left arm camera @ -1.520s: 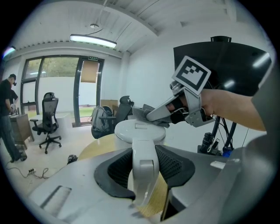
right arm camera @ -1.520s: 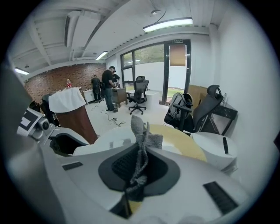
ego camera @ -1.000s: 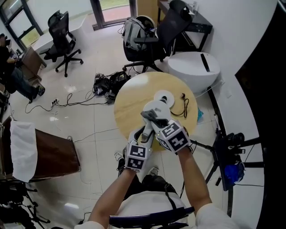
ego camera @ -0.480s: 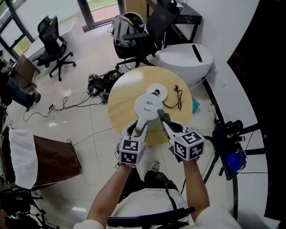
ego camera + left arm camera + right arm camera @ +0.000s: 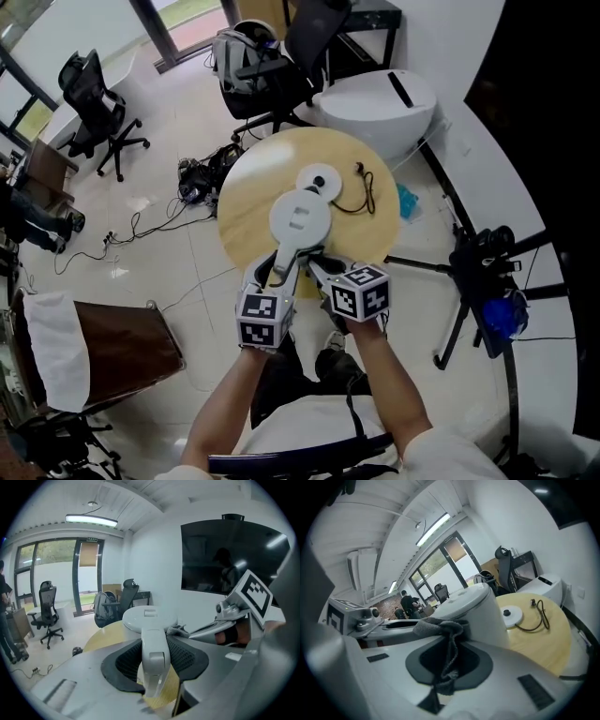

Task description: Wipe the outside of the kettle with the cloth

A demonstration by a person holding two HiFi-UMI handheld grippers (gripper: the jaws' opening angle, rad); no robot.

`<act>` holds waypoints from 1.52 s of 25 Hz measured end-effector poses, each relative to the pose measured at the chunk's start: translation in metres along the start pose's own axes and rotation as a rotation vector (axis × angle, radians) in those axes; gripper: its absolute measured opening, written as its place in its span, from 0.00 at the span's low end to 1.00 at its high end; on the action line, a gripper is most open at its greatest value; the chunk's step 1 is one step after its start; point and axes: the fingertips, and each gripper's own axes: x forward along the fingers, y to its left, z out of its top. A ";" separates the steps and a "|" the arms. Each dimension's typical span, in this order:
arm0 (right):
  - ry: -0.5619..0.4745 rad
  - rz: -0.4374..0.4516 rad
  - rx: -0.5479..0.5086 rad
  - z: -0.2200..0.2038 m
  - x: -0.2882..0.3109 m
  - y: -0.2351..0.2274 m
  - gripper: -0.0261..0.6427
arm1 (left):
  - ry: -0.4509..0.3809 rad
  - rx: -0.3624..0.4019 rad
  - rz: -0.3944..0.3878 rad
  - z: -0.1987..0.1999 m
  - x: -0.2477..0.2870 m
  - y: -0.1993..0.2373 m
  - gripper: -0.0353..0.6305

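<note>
The round wooden desk [image 5: 246, 214] carries the work, and the white kettle [image 5: 300, 221] sits over its near edge, close to the person, probably so both arms reach it without stretching. Whether its bottom rests on the desk or hangs a little above it, I cannot tell. It is off its power base [image 5: 319, 178], which lies just behind it toward the middle of the desk. That makes sense for wiping, since the body can then be turned freely with no base in the way.

The left tongs [image 5: 154, 660] are clamped on the kettle's handle [image 5: 153, 644], the dark pads pressing its two sides. This grip looks like the steadying one: it fixes the kettle so a push from the other side does not spin or tip it. The right tongs [image 5: 447, 660] come in from the right, beside the handle, and are closed on a bunched grey cloth [image 5: 440, 627]. A wad of it sticks out past the tips and lies against the kettle's white wall just under the lid rim, with a loose tail hanging down between the pads. Holding the cloth bunched like this lets fabric, not hard tips, meet the surface.

The black cord [image 5: 364, 195] trails from the base across the far right of the desk, well clear of both arms.
</note>
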 end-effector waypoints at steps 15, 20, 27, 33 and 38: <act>0.130 -0.128 0.226 -0.104 0.051 -0.077 0.08 | 0.008 0.013 -0.027 0.003 -0.004 0.003 0.30; 0.216 -0.197 0.241 -0.136 0.063 -0.098 0.08 | 0.012 0.020 -0.037 0.002 -0.005 0.003 0.30; 0.152 -0.252 0.122 -0.107 0.044 -0.084 0.08 | 0.019 0.042 -0.065 0.003 -0.009 0.009 0.30; 0.009 -0.264 -0.120 -0.028 0.002 -0.041 0.08 | 0.030 0.083 -0.126 0.006 -0.009 0.013 0.30; -0.071 -0.241 -0.198 0.011 -0.021 -0.018 0.08 | 0.036 0.124 -0.205 0.002 -0.009 0.022 0.30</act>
